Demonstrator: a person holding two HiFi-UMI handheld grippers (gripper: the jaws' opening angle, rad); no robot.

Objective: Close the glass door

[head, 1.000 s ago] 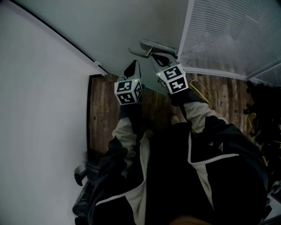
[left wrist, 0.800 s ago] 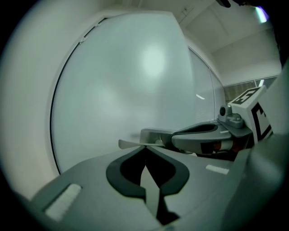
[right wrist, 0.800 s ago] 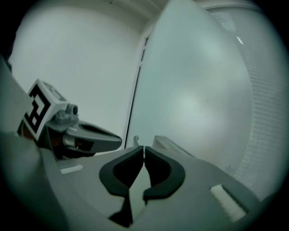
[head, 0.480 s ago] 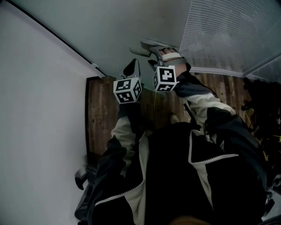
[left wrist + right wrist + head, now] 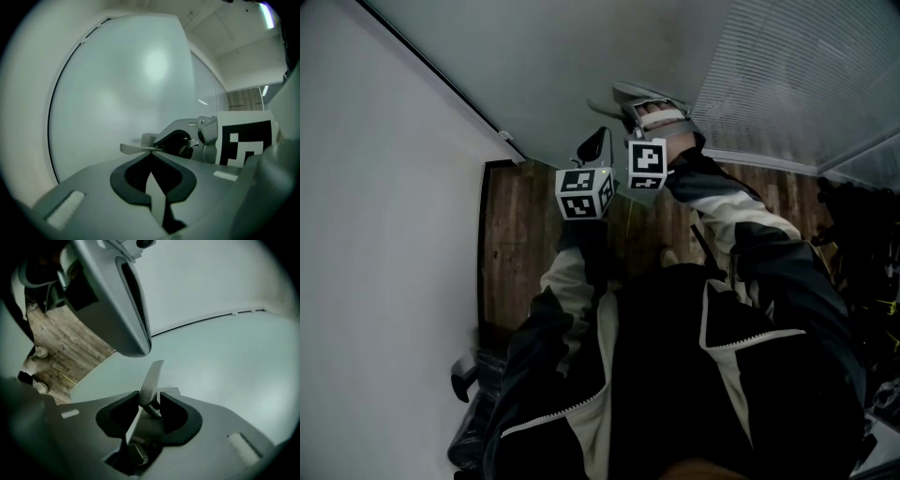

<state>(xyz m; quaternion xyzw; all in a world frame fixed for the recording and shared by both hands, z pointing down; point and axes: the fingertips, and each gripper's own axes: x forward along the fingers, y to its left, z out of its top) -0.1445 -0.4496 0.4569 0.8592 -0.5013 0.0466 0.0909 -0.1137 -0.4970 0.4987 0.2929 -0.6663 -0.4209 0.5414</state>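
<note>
Head view shows the left tool point(image 5: 598, 141) and right tool point(image 5: 634, 112), two in all, at one door handle point(image 5: 649, 94) on the frosted glass door point(image 5: 562, 56). The door's dark edge runs beside a white wall point(image 5: 384, 234), and wooden floor point(image 5: 520, 244) lies below. Only the right gripper view shows the right tool's jaws, which have just been closing, clamped on the handle's lever. The left tool's jaws are together, empty, just beside it.

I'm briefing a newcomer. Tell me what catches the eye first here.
The right gripper stands out: its jaws have just been closing and now clamp the metal door handle on the frosted glass door, top centre of the head view. Just to its left, the left gripper hovers shut and empty, near the door.
</note>
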